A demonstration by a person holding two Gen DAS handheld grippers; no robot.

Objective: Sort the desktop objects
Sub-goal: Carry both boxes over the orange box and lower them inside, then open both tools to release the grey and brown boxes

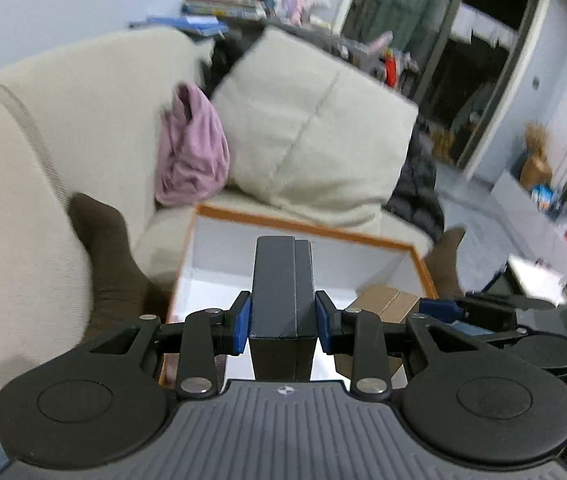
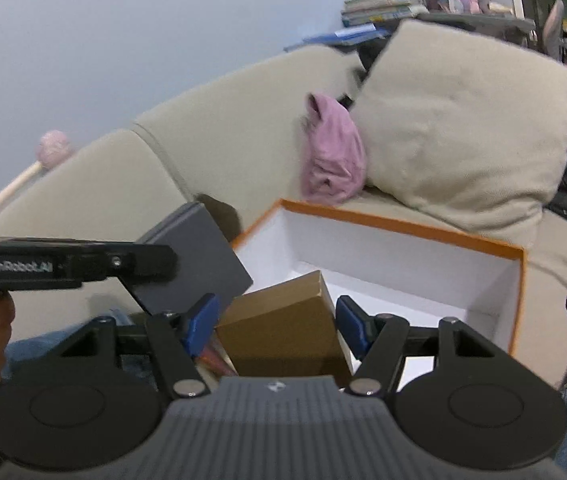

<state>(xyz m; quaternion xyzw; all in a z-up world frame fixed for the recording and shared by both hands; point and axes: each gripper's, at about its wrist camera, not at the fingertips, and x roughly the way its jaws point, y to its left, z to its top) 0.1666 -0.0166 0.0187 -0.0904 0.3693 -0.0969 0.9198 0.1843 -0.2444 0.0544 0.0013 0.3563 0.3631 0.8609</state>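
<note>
My left gripper (image 1: 282,320) is shut on a dark grey box (image 1: 281,292) and holds it upright above the open orange-rimmed white box (image 1: 307,229). The grey box also shows in the right wrist view (image 2: 199,256), at the orange box's (image 2: 403,226) left corner. My right gripper (image 2: 277,320) is shut on a brown cardboard box (image 2: 283,328), tilted over the orange box's near edge. The cardboard box shows at the right in the left wrist view (image 1: 387,300), with the right gripper's blue fingertip (image 1: 439,309) against it.
A beige sofa (image 1: 23,160) with a large cushion (image 1: 315,128) and a pink cloth (image 1: 191,148) lies behind the orange box. Feet in brown socks (image 1: 111,248) rest beside it. A black jacket (image 1: 419,184) lies right of the cushion.
</note>
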